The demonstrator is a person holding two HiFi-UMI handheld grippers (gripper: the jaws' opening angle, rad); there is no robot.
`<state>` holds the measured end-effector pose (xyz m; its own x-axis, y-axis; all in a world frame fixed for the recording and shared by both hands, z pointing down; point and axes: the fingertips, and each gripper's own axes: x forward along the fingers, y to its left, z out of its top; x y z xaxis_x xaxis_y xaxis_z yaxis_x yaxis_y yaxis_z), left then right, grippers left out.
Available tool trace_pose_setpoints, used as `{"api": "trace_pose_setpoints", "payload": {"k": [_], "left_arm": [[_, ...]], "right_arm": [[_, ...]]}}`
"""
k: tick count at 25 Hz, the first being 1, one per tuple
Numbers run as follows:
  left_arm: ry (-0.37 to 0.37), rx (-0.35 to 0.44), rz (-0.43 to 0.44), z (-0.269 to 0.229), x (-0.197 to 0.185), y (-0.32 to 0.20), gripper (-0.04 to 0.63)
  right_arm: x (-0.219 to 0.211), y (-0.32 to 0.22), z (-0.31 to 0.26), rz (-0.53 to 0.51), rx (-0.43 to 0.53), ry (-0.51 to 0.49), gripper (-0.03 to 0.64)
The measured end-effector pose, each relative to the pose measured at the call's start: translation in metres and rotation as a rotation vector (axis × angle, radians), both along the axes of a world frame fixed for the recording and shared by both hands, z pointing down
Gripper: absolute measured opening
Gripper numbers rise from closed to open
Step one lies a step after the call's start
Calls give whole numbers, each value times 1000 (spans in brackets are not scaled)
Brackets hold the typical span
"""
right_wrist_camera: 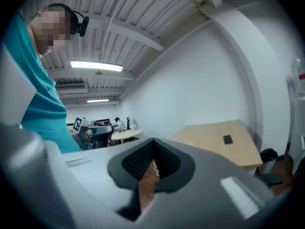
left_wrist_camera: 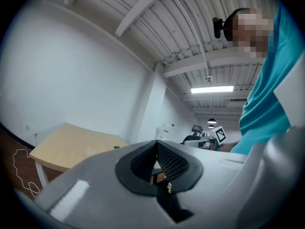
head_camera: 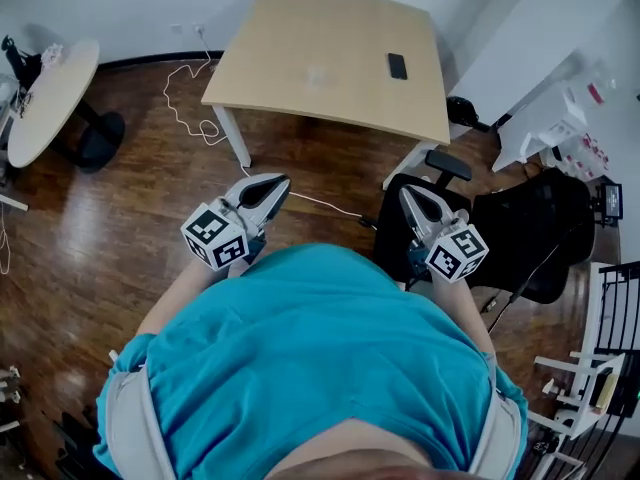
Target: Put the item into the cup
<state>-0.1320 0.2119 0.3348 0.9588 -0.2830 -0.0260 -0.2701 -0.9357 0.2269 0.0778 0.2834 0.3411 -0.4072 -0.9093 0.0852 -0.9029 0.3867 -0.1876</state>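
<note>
Item and cup: no cup shows in any view. The only thing on the light wooden rectangular surface [head_camera: 320, 38] is a small flat black rectangular object [head_camera: 397, 65], well ahead of both jaws. I cannot tell whether it is the task's item.

Left gripper [head_camera: 270, 188] and right gripper [head_camera: 410, 198]: both are held close to the person's teal shirt [head_camera: 320, 348], well short of the surface. Both sets of jaws are closed tip to tip, with nothing between them.

Risks (judgement):
- Closed jaws reaching the black object would shove it along the surface rather than take it.
- A thin object lying flat gives little to pinch, so the pads may slip off it.
- The black office chair [head_camera: 530, 228] stands just beside the right gripper and could be knocked.
- The white cable [head_camera: 190, 98] trails over the wooden floor below and ahead of the left jaws and could snag a foot.

Views:
- Only the head view shows the chair, the cable and both grippers together.
- The right gripper view shows the black object [right_wrist_camera: 228, 139] beyond and right of its jaws.
- The left gripper view shows mostly wall and ceiling.
</note>
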Motion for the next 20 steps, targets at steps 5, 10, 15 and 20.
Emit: {"api": "trace_pose_setpoints", "payload": {"k": [5, 10, 15, 20], "left_arm": [[-20, 11, -15, 0, 0, -3, 5], [-25, 18, -11, -2, 3, -6, 5], [-22, 12, -2, -2, 5, -5, 5], [-22, 15, 2, -3, 7, -7, 5]], "right_arm": [[8, 4, 3, 10, 9, 4, 2], [6, 3, -2, 3, 28, 27, 2], [7, 6, -1, 6, 25, 27, 2], [7, 3, -3, 4, 33, 31, 2]]}}
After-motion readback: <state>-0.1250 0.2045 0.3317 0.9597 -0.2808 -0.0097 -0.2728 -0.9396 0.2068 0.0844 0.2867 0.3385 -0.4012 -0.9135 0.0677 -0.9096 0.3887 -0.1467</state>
